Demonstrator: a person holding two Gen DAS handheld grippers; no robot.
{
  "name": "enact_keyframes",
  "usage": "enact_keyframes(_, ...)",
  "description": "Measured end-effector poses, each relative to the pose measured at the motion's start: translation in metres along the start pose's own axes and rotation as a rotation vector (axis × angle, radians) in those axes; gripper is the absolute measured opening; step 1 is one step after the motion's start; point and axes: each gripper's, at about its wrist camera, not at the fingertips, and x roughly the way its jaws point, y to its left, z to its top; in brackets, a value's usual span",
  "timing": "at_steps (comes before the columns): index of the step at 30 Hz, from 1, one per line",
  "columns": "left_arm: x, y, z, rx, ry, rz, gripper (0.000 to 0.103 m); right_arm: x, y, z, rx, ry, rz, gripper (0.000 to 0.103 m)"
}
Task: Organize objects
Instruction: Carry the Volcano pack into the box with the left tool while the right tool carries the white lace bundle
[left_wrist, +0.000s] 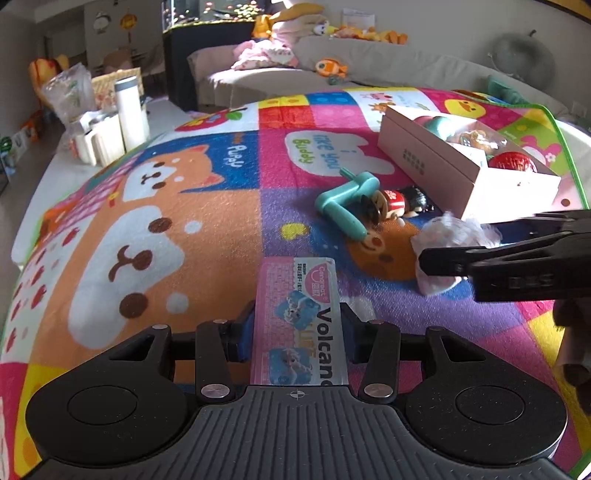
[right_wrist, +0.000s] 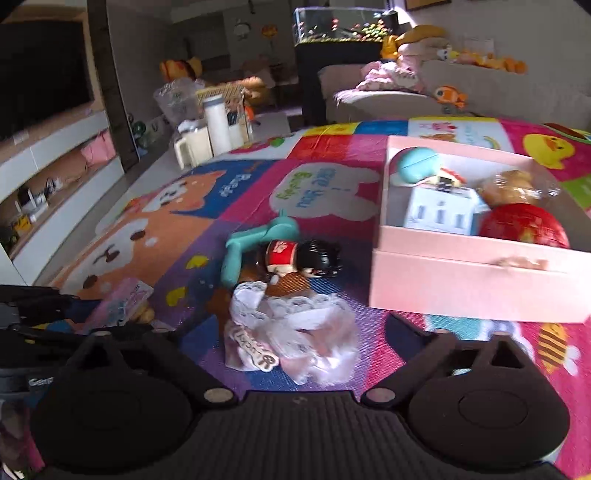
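I see the box (right_wrist: 469, 291) on the mat (left_wrist: 221, 192) at right, a ball (right_wrist: 524, 225) and other toys inside it. Left of the box lie the doll (right_wrist: 303, 256) and crank toy (right_wrist: 255, 240), touching; the lace cloth (right_wrist: 295, 336) sits just before them. The card pack (left_wrist: 299, 321) is between my left gripper (left_wrist: 295, 332) pads, left of the cloth.

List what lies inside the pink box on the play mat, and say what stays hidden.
Inside the pink box show a teal round toy, a white carton, a wrapped brown item and a red ball. The box floor beneath them is covered.
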Motion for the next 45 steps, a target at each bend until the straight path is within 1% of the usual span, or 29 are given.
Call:
enact_keyframes(1, -0.002, 0.000, -0.002, 0.009, 0.000, -0.002, 0.049, -0.001, 0.003, 0.001, -0.026, 0.014, -0.004, 0.048)
enact_keyframes(3, -0.005, 0.000, -0.006, 0.012, -0.007, -0.009, 0.049, -0.014, 0.005, -0.001, -0.059, 0.001, -0.008, 0.042)
enact_keyframes(4, -0.007, 0.000, -0.008, 0.013, -0.007, -0.014, 0.049, -0.024, 0.003, -0.003, -0.071, -0.015, -0.011, 0.038)
enact_keyframes(6, -0.012, 0.001, -0.008, 0.001, 0.006, -0.038, 0.049, -0.048, -0.003, -0.008, -0.085, -0.040, -0.019, 0.033)
enact_keyframes(8, -0.015, 0.003, -0.002, -0.042, 0.027, -0.104, 0.049, -0.075, -0.015, -0.012, -0.070, -0.067, -0.022, 0.032)
enact_keyframes(10, -0.021, 0.000, 0.012, -0.073, 0.015, -0.178, 0.048, -0.100, -0.030, -0.016, -0.045, -0.101, -0.039, 0.032)
enact_keyframes(13, -0.031, -0.019, 0.051, -0.071, -0.052, -0.247, 0.048, -0.131, -0.056, -0.016, 0.012, -0.182, -0.088, 0.032)
enact_keyframes(16, -0.030, -0.044, 0.102, -0.100, -0.103, -0.334, 0.048, -0.148, -0.080, -0.015, 0.072, -0.256, -0.126, 0.032)
enact_keyframes(18, -0.018, -0.067, 0.136, -0.126, -0.120, -0.385, 0.048, -0.150, -0.091, -0.015, 0.106, -0.286, -0.139, 0.032)
enact_keyframes(20, 0.003, -0.092, 0.165, -0.146, -0.125, -0.419, 0.049, -0.150, -0.100, -0.016, 0.134, -0.304, -0.146, 0.032)
enact_keyframes(22, 0.031, -0.118, 0.183, -0.164, -0.126, -0.431, 0.049, -0.146, -0.109, -0.018, 0.159, -0.305, -0.146, 0.032)
enact_keyframes(23, 0.045, -0.130, 0.187, -0.172, -0.123, -0.431, 0.049, -0.144, -0.113, -0.019, 0.173, -0.300, -0.146, 0.032)
enact_keyframes(25, 0.073, -0.147, 0.189, -0.198, -0.105, -0.424, 0.049, -0.140, -0.120, -0.023, 0.192, -0.286, -0.148, 0.032)
enact_keyframes(27, 0.096, -0.161, 0.183, -0.199, -0.090, -0.411, 0.049, -0.137, -0.126, -0.026, 0.197, -0.273, -0.162, 0.032)
enact_keyframes(29, 0.111, -0.169, 0.176, -0.159, -0.076, -0.368, 0.048, -0.135, -0.133, -0.031, 0.203, -0.257, -0.182, 0.032)
enact_keyframes(31, 0.118, -0.174, 0.171, -0.096, -0.055, -0.325, 0.048, -0.132, -0.139, -0.034, 0.208, -0.243, -0.200, 0.032)
enact_keyframes(32, 0.118, -0.176, 0.169, -0.054, -0.065, -0.310, 0.048, -0.131, -0.142, -0.035, 0.211, -0.239, -0.208, 0.032)
enact_keyframes(33, 0.117, -0.177, 0.170, -0.013, -0.064, -0.308, 0.048, -0.129, -0.144, -0.036, 0.215, -0.235, -0.213, 0.032)
enact_keyframes(34, 0.114, -0.173, 0.171, -0.015, -0.072, -0.319, 0.047, -0.127, -0.145, -0.036, 0.220, -0.232, -0.217, 0.032)
enact_keyframes(37, 0.091, -0.144, 0.178, -0.143, -0.186, -0.376, 0.047, -0.126, -0.145, -0.034, 0.222, -0.233, -0.228, 0.032)
enact_keyframes(39, 0.074, -0.124, 0.182, -0.184, -0.241, -0.376, 0.047, -0.126, -0.144, -0.028, 0.210, -0.241, -0.227, 0.032)
enact_keyframes(40, 0.065, -0.115, 0.180, -0.186, -0.258, -0.375, 0.047, -0.127, -0.143, -0.024, 0.201, -0.248, -0.225, 0.032)
enact_keyframes(43, 0.043, -0.086, 0.161, -0.162, -0.297, -0.376, 0.047, -0.131, -0.146, -0.002, 0.186, -0.275, -0.199, 0.032)
enact_keyframes(45, 0.034, -0.068, 0.134, -0.140, -0.306, -0.374, 0.047, -0.129, -0.150, 0.019, 0.186, -0.285, -0.177, 0.032)
